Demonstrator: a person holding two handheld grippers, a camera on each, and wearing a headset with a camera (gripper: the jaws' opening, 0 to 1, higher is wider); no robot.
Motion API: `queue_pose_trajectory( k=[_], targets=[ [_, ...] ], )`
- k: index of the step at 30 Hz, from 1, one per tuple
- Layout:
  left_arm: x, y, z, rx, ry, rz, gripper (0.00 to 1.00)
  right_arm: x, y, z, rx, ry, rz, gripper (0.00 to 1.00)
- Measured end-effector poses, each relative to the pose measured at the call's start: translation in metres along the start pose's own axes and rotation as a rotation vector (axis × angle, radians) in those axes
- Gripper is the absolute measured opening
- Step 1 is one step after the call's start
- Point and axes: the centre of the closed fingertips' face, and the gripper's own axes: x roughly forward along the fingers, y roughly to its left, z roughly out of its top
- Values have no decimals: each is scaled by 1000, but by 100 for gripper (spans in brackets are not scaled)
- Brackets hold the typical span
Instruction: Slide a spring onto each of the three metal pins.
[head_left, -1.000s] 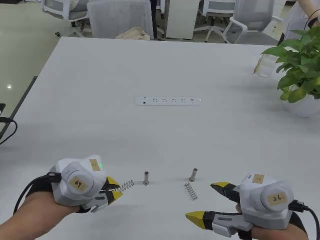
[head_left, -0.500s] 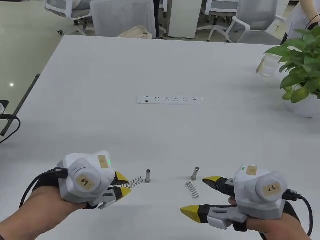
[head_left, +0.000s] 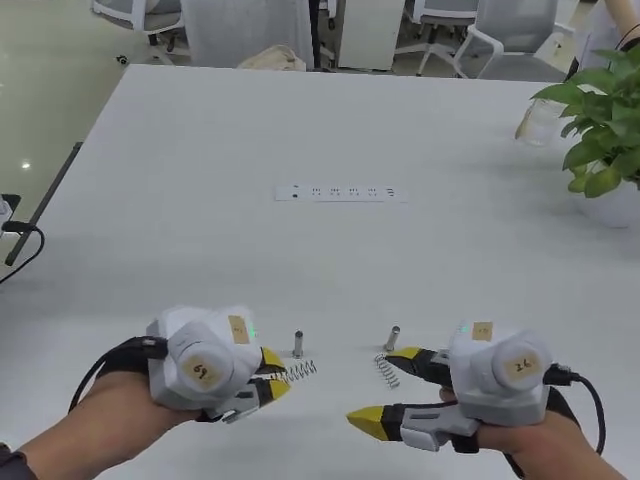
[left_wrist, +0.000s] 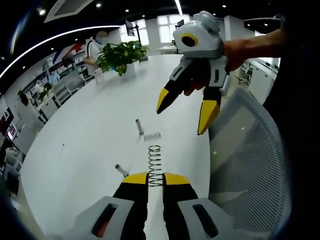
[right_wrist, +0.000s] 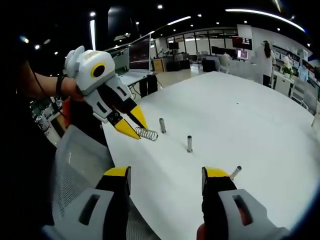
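One spring (head_left: 300, 370), pinched in the left gripper (head_left: 279, 378), has swung beside its pin (head_left: 298, 344), still unthreaded; right gripper (head_left: 370, 385) spread wide.

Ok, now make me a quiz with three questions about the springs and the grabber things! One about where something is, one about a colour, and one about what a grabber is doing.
1. Where is the loose spring?
A. in a box
B. on the table, near a pin
C. on a plate

2. What colour are the tips of the left gripper?
A. yellow
B. red
C. green

3. What is the left gripper doing?
A. wide open, holding nothing
B. shut on a pin
C. shut on a spring

Answers:
1 B: it lies flat on the white table beside the pin, just ahead of the open right gripper.
2 A: both tips are yellow in the left gripper view.
3 C: the jaws pinch one end of the spring, and the rest sticks out in front.
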Motion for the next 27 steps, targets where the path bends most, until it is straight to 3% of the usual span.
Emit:
queue_pose_trajectory(
  k=[6,13,27],
  targets=[
    [6,-14,9,39,-4,-32,3,3,7,2,-8,-1,24,53],
    [8,-22,17,72,-10,-55,3,4,12,2,-11,-6,47,48],
    [10,-36,22,135,-5,-74,3,9,26,4,7,-38,116,29]
  ],
)
